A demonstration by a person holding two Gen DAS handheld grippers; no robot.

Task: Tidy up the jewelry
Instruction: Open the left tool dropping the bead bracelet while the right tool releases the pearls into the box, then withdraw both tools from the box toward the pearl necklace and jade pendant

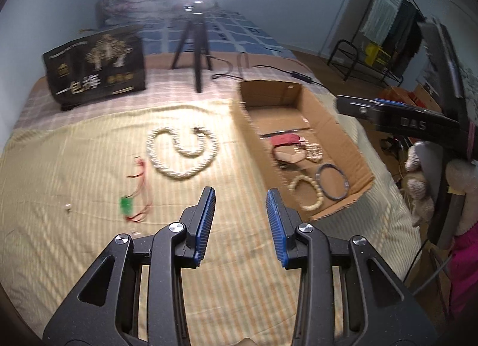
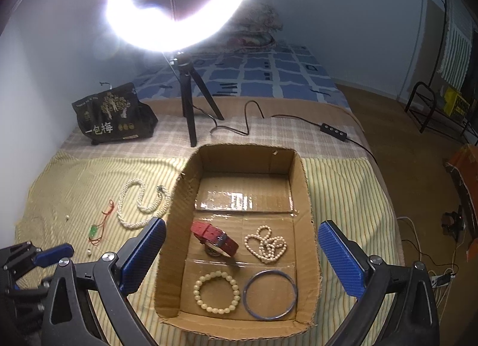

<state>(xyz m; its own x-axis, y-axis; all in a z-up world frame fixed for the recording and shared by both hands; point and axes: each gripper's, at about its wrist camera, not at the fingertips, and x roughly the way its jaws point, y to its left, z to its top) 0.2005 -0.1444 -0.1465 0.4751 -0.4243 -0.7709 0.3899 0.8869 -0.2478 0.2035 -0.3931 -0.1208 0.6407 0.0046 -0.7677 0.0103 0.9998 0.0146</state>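
on the bed (image 2: 343, 184) we find a cardboard box (image 2: 307, 190), pearl necklace (image 2: 131, 211), red cord pendant (image 2: 100, 226), black bag (image 2: 112, 115) and tripod (image 2: 189, 106).

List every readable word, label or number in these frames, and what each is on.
"一包梅": black bag by the tripod, right wrist view.
"DAS": right tool, seen from the left wrist view.
The bag's small gold print and round seals: too small to read.
Nothing readable on the cardboard box or the jewelry.

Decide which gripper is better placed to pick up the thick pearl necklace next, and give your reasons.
Left. The left gripper is open over the cloth, with the necklace just ahead of it. The right gripper straddles the box, so the necklace lies off to its left.
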